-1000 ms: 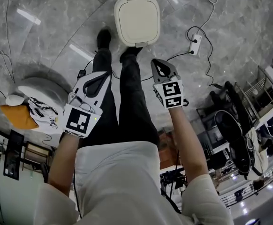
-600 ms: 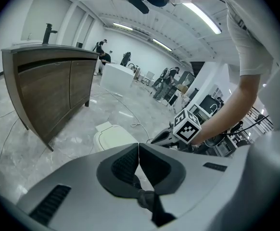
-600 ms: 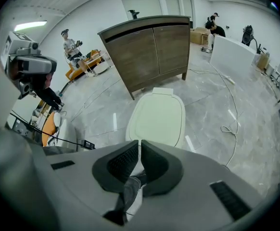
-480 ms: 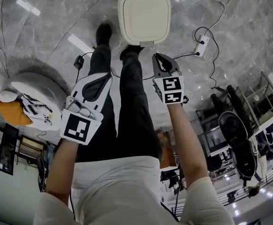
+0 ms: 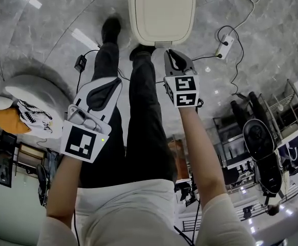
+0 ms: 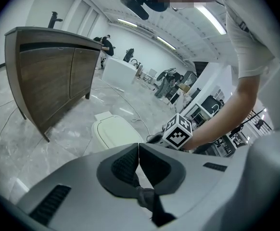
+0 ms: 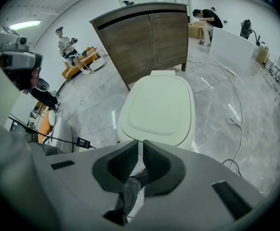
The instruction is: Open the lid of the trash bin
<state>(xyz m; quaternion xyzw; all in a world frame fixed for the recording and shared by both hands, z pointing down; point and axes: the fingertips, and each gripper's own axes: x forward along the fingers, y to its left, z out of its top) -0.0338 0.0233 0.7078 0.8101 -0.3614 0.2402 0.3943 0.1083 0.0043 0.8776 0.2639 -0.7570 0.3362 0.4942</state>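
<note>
The trash bin's cream lid (image 5: pixel 162 12) lies flat and closed on the bin, on the grey marble floor just ahead of the person's feet. My right gripper (image 5: pixel 170 52) is shut and empty, its tips just short of the lid's near edge. In the right gripper view the lid (image 7: pixel 157 107) fills the middle, right above the right gripper (image 7: pixel 142 142). My left gripper (image 5: pixel 117 82) is shut with nothing in it and hangs lower left over the person's left leg. In the left gripper view the left gripper (image 6: pixel 138 146) points at the lid (image 6: pixel 113 131).
One black shoe (image 5: pixel 110 28) stands left of the bin, the other (image 5: pixel 141 50) against its front. A white power strip (image 5: pixel 225 46) with cables lies to the right, a black adapter (image 5: pixel 80 63) to the left. A wooden cabinet (image 7: pixel 145 37) stands behind the bin.
The bin has slid up and grown in the head view as the person closed in. My right gripper has come up to the lid's near edge. Both grippers stay shut.
</note>
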